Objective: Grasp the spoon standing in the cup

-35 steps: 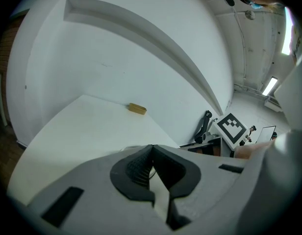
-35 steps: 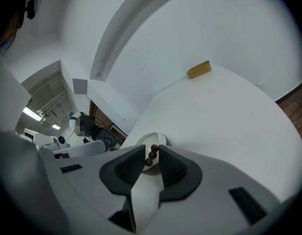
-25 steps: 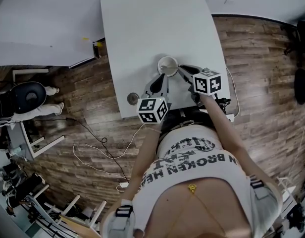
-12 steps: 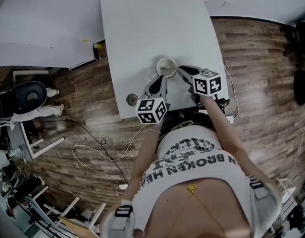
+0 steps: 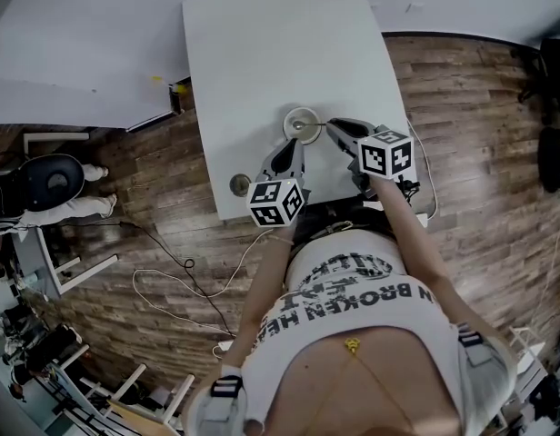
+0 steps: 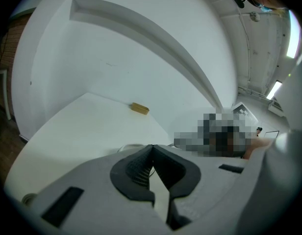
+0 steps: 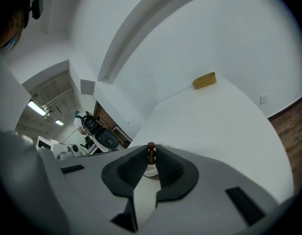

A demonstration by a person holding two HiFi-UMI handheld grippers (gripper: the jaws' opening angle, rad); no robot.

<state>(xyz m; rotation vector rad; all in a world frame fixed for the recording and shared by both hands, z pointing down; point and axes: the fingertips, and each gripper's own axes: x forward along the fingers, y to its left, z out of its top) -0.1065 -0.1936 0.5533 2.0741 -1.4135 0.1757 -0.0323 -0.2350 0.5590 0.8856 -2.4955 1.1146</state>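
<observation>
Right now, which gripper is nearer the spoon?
Right. The right gripper is shut on the spoon handle's tip. The left gripper is closed on the cup rim, beside the spoon, not touching it.

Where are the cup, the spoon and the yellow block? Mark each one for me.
cup [image 5: 302, 109], head view, on its far rim.
spoon [image 7: 151, 153], right gripper view, on the brown end of its handle.
yellow block [image 7: 204, 80], right gripper view, on the middle of its side face.

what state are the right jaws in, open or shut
shut on the spoon: pads of the right gripper press its dark handle from both sides
</observation>
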